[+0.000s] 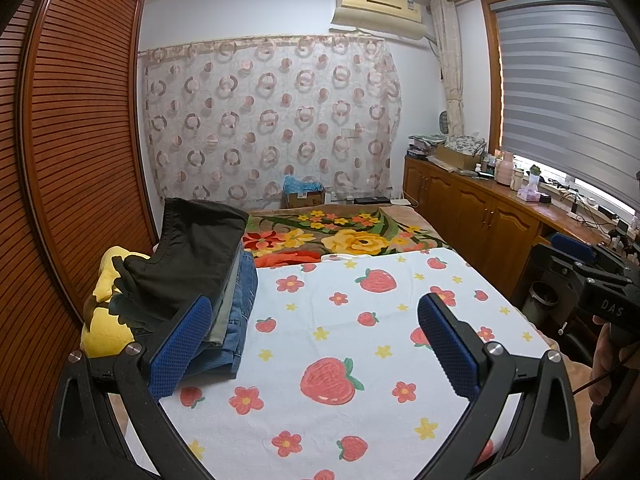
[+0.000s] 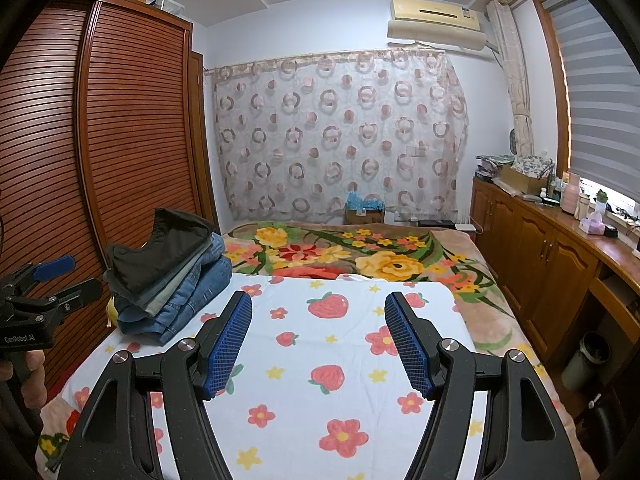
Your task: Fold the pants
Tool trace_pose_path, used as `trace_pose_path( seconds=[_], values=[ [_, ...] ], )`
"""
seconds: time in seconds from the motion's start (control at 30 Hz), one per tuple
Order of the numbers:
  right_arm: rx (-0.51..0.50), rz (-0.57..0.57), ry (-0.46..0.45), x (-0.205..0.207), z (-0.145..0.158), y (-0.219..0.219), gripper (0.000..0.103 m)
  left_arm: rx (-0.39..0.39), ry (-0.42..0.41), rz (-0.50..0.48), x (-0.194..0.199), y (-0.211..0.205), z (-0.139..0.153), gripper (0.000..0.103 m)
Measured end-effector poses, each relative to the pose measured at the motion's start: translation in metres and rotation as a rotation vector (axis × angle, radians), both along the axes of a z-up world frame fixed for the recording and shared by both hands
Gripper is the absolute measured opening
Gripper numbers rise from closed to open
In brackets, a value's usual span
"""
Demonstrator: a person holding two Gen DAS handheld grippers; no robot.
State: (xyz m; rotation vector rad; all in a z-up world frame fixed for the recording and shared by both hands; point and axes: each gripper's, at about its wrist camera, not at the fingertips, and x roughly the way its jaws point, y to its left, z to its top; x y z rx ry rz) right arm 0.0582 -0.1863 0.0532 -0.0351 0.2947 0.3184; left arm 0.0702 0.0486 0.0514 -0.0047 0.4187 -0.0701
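The pants (image 1: 192, 264) lay in a stack at the left edge of the bed, a dark pair on top with its waistband lifted, a grey-green layer under it and blue denim at the bottom; I could make out at least three garments but could not count them exactly. The stack stood to the left of both grippers and touched neither. The left gripper (image 1: 316, 340) hovered with its two blue-padded fingers (image 1: 180, 352) spread wide, nothing between them, the left finger crossing in front of the stack's near corner from that camera's angle; whether it touched the denim I could not tell. The right gripper (image 2: 318, 340) was held further right, its two fingers (image 2: 230, 344) likewise well apart and empty, with the stack up and to the left of them. Both pairs of fingers pointed over one white towel (image 1: 360, 320) printed with strawberries and flowers, which lay flat over the near part of the bed, the stack resting on its left margin. Beyond the towel stretched one floral blanket (image 1: 352, 232) in yellow, red and green. A yellow cushion (image 1: 100, 320) sat wedged behind the stack, against the slatted wardrobe (image 1: 80, 140). On the far wall hung one curtain (image 1: 272, 120) patterned with rings, one air conditioner (image 1: 380, 8) above it, and one cardboard box (image 1: 304, 196) at its foot. Along the right ran a wooden cabinet (image 1: 480, 208) cluttered with bottles under a striped blind (image 1: 560, 80). A hand (image 2: 28, 376) gripped each tool's handle at the frame edges.
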Motion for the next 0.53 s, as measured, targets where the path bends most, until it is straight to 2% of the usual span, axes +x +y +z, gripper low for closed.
trace_pose_path(
  seconds=[0.53],
  values=[
    [0.001,0.000,-0.003,0.0004,-0.0010,-0.0007,0.071,0.002,0.000,0.001,-0.0002,0.0007,-0.0004,0.103]
  ],
)
